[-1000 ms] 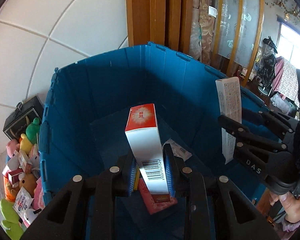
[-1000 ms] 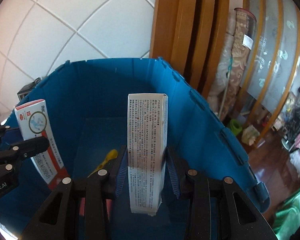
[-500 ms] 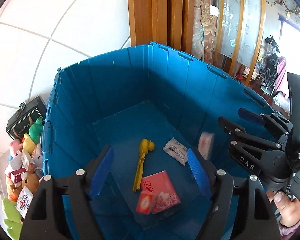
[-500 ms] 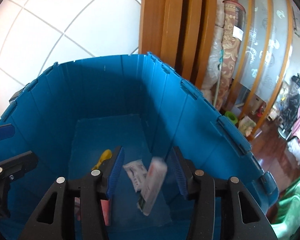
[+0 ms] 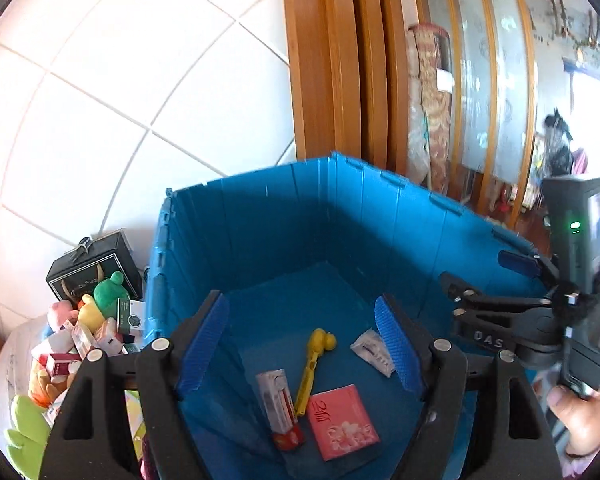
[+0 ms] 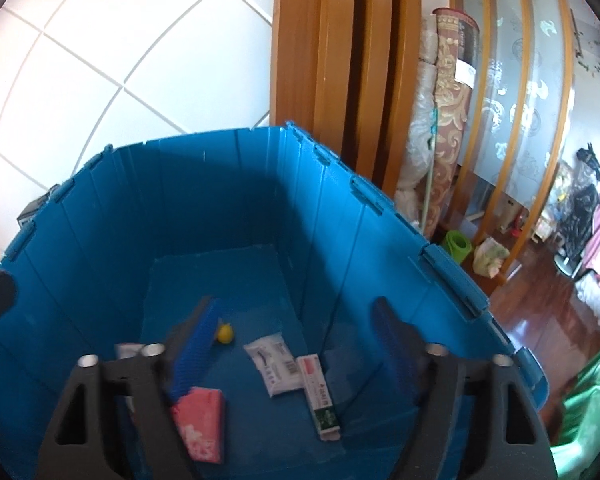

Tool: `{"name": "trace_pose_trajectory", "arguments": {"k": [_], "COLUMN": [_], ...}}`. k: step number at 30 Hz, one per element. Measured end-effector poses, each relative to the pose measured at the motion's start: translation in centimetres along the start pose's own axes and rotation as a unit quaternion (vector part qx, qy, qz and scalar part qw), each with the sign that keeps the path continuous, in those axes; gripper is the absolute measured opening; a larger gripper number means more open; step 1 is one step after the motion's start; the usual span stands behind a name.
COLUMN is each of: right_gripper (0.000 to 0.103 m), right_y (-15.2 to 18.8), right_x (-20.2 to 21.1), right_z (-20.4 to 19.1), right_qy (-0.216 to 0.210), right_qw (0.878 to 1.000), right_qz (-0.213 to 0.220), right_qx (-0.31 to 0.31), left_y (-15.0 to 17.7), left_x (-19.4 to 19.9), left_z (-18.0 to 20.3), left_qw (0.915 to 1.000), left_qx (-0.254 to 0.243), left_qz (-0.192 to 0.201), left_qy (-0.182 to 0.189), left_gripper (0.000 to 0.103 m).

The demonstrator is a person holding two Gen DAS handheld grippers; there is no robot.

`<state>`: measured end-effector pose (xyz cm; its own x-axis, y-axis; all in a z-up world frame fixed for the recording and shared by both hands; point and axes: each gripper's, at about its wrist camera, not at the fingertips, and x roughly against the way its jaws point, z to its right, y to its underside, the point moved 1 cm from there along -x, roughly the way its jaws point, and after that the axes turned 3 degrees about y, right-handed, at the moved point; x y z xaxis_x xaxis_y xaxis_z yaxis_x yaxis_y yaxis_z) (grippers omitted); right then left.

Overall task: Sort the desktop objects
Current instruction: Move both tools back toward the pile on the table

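both hand-held grippers pointed obliquely downward into a blue crate (image 5: 260,220). the left gripper (image 5: 306,344) stood with its jaws wide apart and nothing between its blue pads; through the gap lay the crate floor. the right gripper (image 6: 296,344) was opening its jaws at this moment, likewise with nothing clamped; its right-hand pad was blurred. in the left wrist view the right gripper (image 5: 484,280) appeared side-on at the right edge over the crate rim, grasped from below by a hand (image 5: 584,420), of which only a thumb and part of the palm showed, the rest being cut off by the frame.

contents of the crate floor: a red-and-white box (image 5: 281,408) lying flat just beside a yellow duck-headed clip (image 5: 312,364); a pink packet (image 5: 342,420) near the front; a white sachet (image 5: 372,350) partly hidden behind the left gripper's right finger. in the right wrist view a long white-and-green box (image 6: 319,394) lay flat, touching the white sachet (image 6: 274,364); the pink packet (image 6: 202,424) was partly covered by the right gripper's left finger, and of the clip only its yellow head (image 6: 225,334) showed.

outside the crate, at left, a heap of plush toys and small boxes (image 5: 80,340) rested before a black case (image 5: 90,272); the printing on these was too small to read. a tiled wall (image 5: 120,100) and wooden frames (image 5: 328,80) stood behind.
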<state>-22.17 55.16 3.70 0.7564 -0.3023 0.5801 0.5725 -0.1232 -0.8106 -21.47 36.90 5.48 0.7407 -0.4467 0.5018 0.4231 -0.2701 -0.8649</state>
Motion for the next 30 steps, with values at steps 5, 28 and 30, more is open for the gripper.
{"name": "trace_pose_trajectory", "arguments": {"k": [5,28,30], "right_gripper": [0.103,0.103,0.103], "right_y": [0.2,5.9,7.7], "right_x": [0.3,17.4,18.0], "right_z": [-0.8,-20.8,-24.2], "right_qy": [0.011,-0.268,-0.284], "right_qw": [1.000,0.947,0.942], "right_qz": [0.013,0.151,0.137], "right_qx": [0.004,0.089,0.111], "left_y": [1.1,27.5,29.5], "left_x": [6.8,20.3,20.9], "left_z": [-3.4,-26.9,-27.8], "left_qw": [0.9957,0.9267,0.9224], "left_qx": [0.043,0.249,0.258], "left_qz": [0.075,-0.091,-0.114], "left_qy": [-0.033,-0.267,-0.264], "left_gripper": [0.083,0.089,0.089]}}
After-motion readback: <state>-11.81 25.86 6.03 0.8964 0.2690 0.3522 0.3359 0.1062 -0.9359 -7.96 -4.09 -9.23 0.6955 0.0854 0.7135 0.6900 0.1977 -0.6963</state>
